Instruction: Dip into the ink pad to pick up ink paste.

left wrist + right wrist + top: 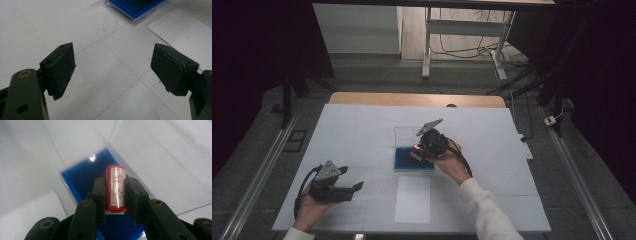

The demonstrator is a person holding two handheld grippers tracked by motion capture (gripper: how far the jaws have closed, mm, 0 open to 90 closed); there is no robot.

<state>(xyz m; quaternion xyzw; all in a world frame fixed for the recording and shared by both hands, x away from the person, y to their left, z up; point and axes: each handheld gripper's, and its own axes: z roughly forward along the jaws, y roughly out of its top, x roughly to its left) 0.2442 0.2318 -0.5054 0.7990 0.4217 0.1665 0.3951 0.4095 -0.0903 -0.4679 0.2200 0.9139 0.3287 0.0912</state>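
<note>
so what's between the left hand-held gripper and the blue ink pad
Nothing: in the high view the stretch of white table cover between the left hand-held gripper and the blue ink pad is bare; the white paper sheet lies just to the side of it.

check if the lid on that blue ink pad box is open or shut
Open. The clear lid stands raised behind the blue pad, whose surface lies uncovered below the red stamp in the right gripper.

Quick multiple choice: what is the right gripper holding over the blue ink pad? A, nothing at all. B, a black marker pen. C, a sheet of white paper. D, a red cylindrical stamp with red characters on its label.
D: in the right gripper view the right gripper is shut on the red stamp, a cylinder with a white label, above the blue ink pad.
</note>
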